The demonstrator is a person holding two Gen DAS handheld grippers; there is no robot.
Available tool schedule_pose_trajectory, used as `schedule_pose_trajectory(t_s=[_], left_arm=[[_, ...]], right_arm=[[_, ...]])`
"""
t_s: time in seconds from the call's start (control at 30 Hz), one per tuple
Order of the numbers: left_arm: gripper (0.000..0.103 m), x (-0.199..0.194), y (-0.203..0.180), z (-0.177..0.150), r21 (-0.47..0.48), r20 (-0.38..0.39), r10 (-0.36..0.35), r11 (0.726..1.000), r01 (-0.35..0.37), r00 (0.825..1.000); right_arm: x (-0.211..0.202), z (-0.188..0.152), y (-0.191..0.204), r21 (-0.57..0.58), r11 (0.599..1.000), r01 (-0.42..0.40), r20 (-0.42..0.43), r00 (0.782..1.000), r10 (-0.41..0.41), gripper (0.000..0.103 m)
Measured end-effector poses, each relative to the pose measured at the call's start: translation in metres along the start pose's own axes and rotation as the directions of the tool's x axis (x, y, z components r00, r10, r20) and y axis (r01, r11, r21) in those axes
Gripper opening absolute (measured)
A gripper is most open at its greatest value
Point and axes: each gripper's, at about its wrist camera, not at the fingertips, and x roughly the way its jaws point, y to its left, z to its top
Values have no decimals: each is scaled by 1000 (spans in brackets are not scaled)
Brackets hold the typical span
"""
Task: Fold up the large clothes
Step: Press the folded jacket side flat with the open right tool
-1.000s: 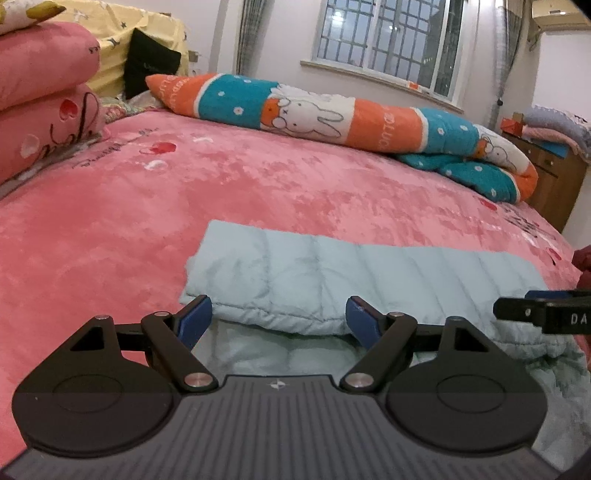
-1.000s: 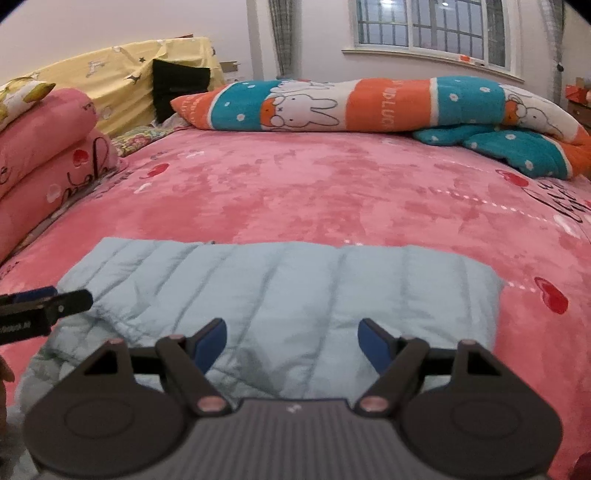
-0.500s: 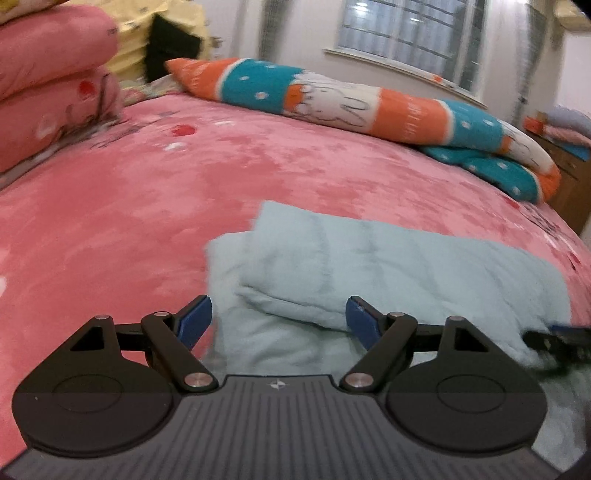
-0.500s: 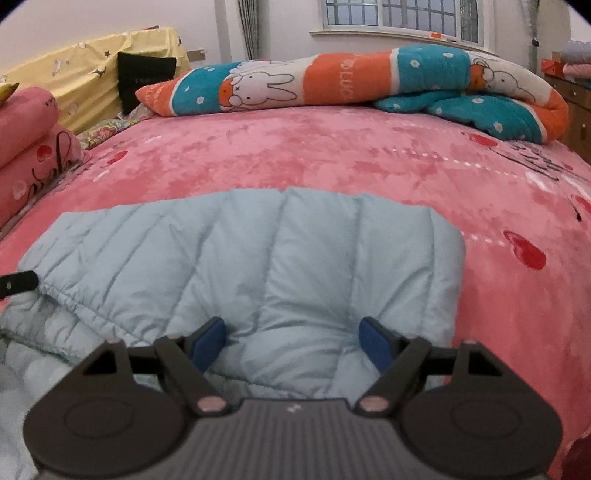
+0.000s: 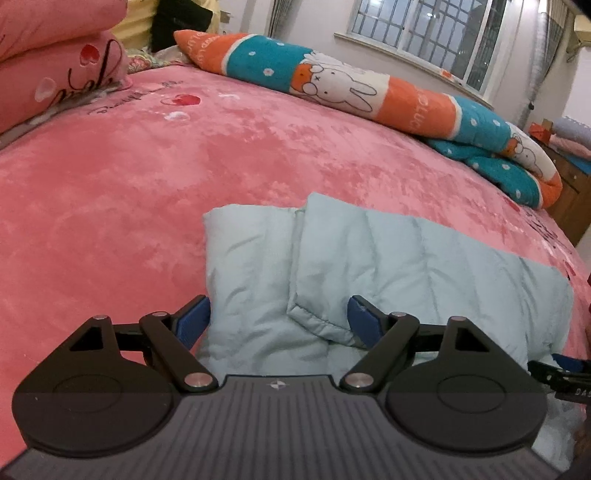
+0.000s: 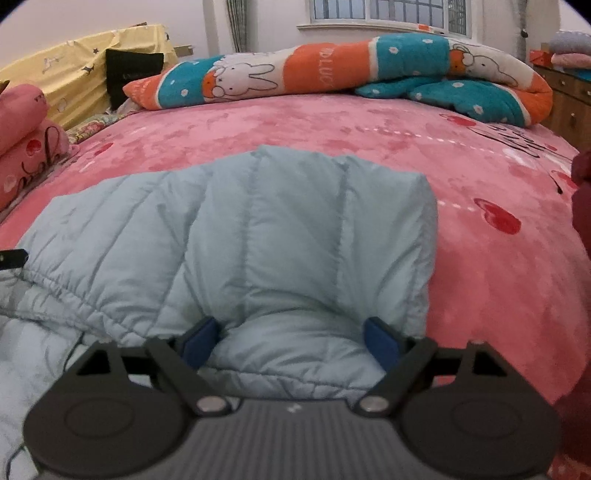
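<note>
Plush pink bedspread (image 5: 147,177); puffy quilted jacket (image 6: 258,236), both jaws spread, right's apparently widening.

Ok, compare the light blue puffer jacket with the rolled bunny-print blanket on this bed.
The puffer jacket is plain pale blue with quilted seams; the bunny-print blanket has orange, teal and white bands with rabbits. The puffer jacket lies folded in flat layers at the near edge, by the grippers; the bunny-print blanket is a long roll along the far side under the window. Both are soft, padded and rest on the pink bedspread.
</note>
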Motion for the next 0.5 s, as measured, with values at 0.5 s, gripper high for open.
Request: schedule_pose_trajectory(t_s=[0.5], left_arm=[[101, 5, -8, 1, 4, 15, -38, 999, 38, 999]], right_arm=[[-41, 1, 26, -19, 1000, -17, 96, 995, 19, 95]])
